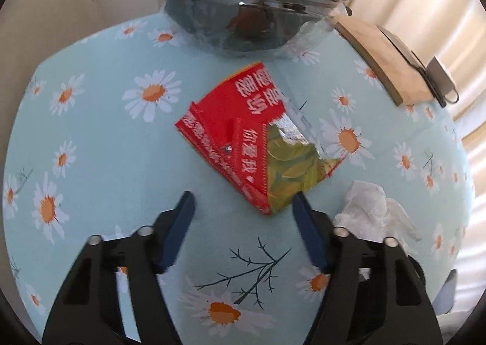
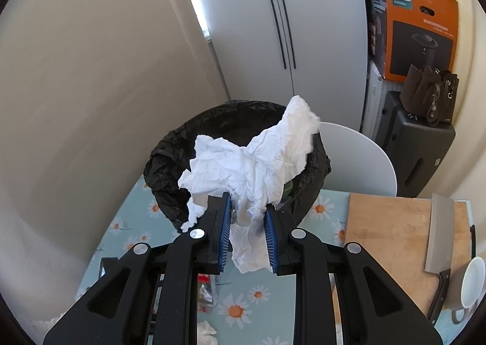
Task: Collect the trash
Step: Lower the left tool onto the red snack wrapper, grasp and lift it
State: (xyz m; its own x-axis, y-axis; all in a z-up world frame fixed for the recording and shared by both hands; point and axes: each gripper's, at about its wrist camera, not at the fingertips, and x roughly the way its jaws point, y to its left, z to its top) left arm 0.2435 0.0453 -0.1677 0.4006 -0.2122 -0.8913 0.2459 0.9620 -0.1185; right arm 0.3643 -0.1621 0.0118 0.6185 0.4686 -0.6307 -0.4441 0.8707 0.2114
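Pale blue cloth printed with white-and-orange daisies covers the tabletop (image 1: 100, 144), smooth and matte. At its far edge stands a round trash bin (image 2: 182, 144) lined with a wrinkled, glossy black plastic bag. To the right lies a rectangular wooden cutting board (image 2: 391, 223), its grain worn pale, with a broad steel cleaver (image 2: 440, 235) flat on it and a white mug (image 2: 470, 284) just beside the handle.

The left tongs (image 1: 243, 202) point steeply down at the cloth, their blue ribbed pads spread apart. A torn red foil snack wrapper (image 1: 243, 132) lies flat on the tabletop ahead of them, silver lining and a green leaf print showing at the ripped edge; its near corner reaches between the fingertips, and I cannot tell whether the right pad touches it. A small crumpled white tissue (image 1: 370, 211) sits just right of these tongs.

The right tongs (image 2: 246, 205) are pressed together on a large crumpled white paper napkin (image 2: 252, 159), soft and creased, held up in front of the bin's mouth.
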